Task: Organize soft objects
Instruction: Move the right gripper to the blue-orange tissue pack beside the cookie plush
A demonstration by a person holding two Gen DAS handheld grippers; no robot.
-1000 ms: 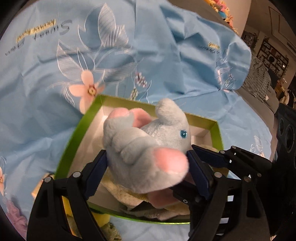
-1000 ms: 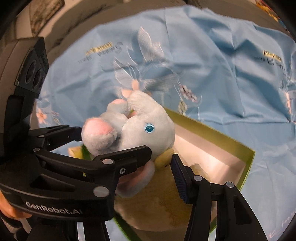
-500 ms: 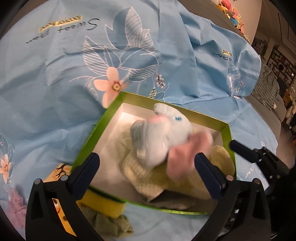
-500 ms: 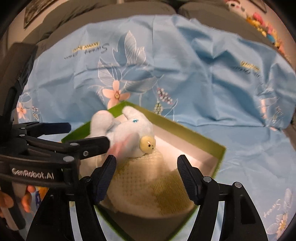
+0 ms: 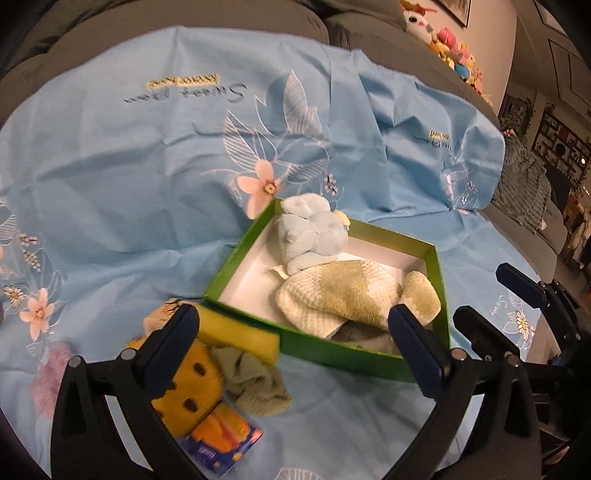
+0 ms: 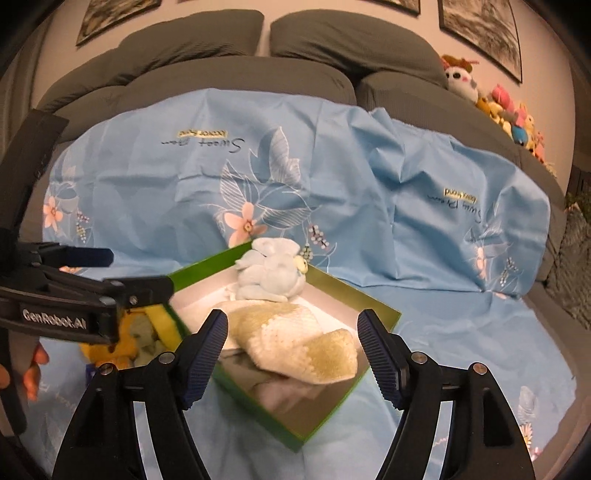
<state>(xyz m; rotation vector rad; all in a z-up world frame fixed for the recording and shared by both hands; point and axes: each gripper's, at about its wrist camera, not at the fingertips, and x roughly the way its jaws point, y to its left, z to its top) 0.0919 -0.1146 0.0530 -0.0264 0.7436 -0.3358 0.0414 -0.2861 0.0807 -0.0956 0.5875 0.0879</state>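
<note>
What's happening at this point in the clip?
A person with a gripper in each hand is packing soft things into a green box on a blue floral cloth. The pale blue plush toy lies in the box's far corner, beside a cream knitted piece. The left gripper and the right gripper are both open and empty, their jaws just having opened. A yellow sponge and other soft items sit outside the box.

We read this as a home living room — grey sofa (image 6: 236,85) with plump back cushions, framed pictures (image 6: 480,22) on the wall, plush toys (image 6: 506,107) heaped along the sofa's arm — floral blue sheet (image 6: 369,177) spread over the seat.
</note>
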